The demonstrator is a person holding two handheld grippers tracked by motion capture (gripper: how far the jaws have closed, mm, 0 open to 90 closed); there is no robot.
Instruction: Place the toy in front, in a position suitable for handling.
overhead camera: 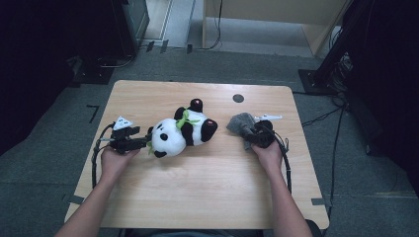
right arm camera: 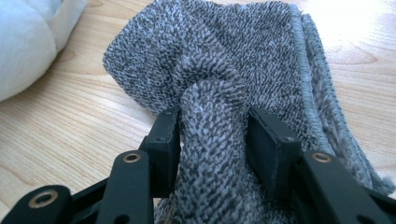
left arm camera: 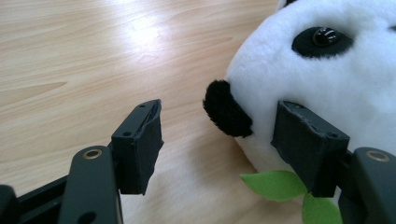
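Left tongs (left arm camera: pixel 219 140) stand spread at the panda's (left arm camera: pixel 327 84) head; right tongs (right arm camera: pixel 212 140) pinch the grey cloth (right arm camera: pixel 224 60).

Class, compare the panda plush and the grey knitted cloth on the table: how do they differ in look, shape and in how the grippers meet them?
The panda plush is black and white with green leaves; the grey knitted cloth is one speckled grey. The panda plush is plump and rounded; the cloth lies flat and crumpled. The right gripper pinches a fold of the cloth, while the left gripper stands open at the panda's head. Both are soft and rest on the wooden table.
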